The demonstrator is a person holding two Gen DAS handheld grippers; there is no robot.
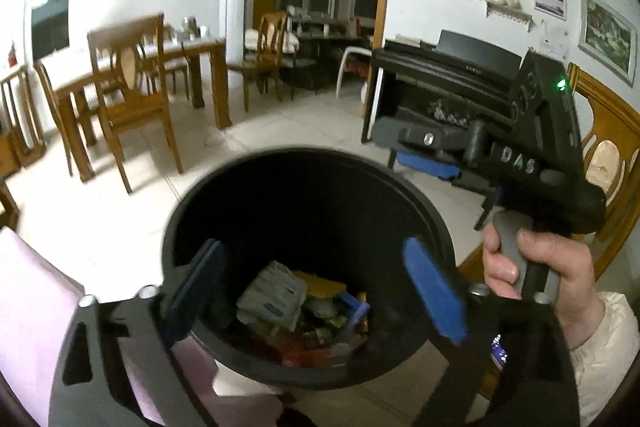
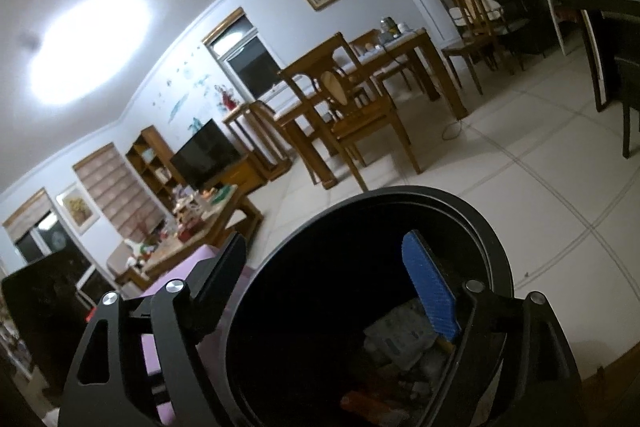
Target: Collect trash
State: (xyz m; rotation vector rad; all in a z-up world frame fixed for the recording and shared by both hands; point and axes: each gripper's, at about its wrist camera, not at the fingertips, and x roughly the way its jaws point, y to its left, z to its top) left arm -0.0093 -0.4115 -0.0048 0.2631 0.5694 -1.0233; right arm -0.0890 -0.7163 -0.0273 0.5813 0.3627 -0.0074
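A black round trash bin (image 1: pixel 240 167) stands on the tiled floor, with crumpled wrappers (image 1: pixel 272 297) and other coloured trash at its bottom. My left gripper (image 1: pixel 320 287) hangs over the bin's mouth, open, with nothing between its blue pads (image 1: pixel 434 291). A hand (image 1: pixel 520 267) holds my right gripper (image 1: pixel 416 151) above the bin's right rim. In the right wrist view the right gripper (image 2: pixel 328 283) is open. Its black finger is outside the bin's rim (image 2: pixel 400 193) and its blue pad (image 2: pixel 430 291) is over the inside. No pad presses on anything. The trash (image 2: pixel 400 339) shows dimly below.
A pale pink surface (image 1: pixel 32 299) lies left of the bin. A wooden dining table (image 1: pixel 192 51) with chairs (image 1: pixel 132 99) stands behind it, and a black piano (image 1: pixel 452 79) at the right. A cluttered coffee table (image 2: pixel 192 227) and a television (image 2: pixel 204 155) are far left.
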